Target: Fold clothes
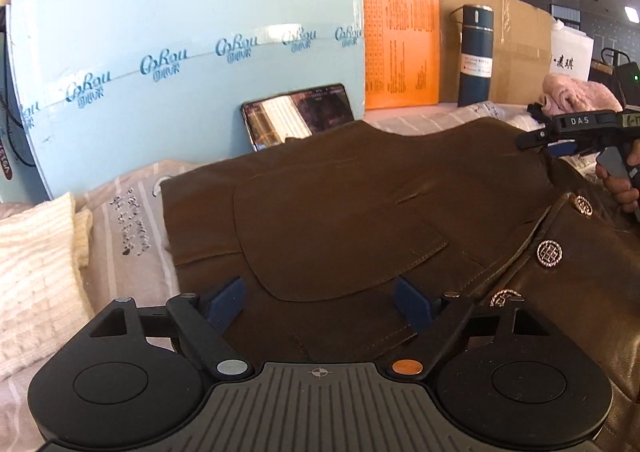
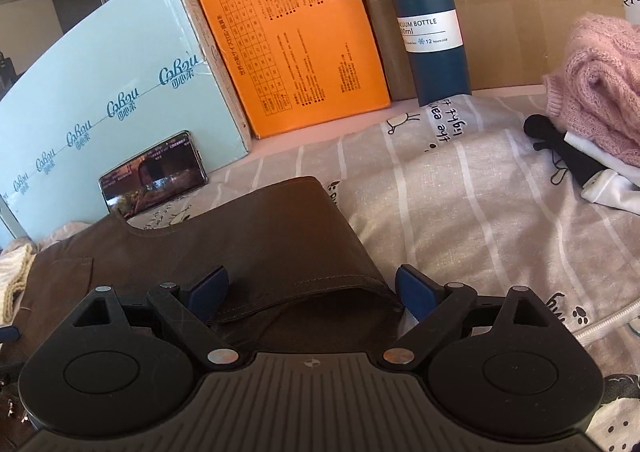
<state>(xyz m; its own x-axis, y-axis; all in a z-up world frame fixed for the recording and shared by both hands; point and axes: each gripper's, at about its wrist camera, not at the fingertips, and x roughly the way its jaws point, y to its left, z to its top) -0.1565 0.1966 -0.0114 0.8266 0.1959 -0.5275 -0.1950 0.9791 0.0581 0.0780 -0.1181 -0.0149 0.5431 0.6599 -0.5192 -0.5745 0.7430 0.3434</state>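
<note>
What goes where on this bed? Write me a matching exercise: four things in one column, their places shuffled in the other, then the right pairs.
Things:
1. phone
2. vacuum bottle
3. pink sweater
4. brown jacket

Places:
A. standing upright beside the orange box, in front of the cardboard box
B. spread on the striped sheet, under both open grippers
C. leaning against the light blue box
D. bunched at the far right of the sheet

Pairs: 1-C, 2-A, 3-D, 4-B
</note>
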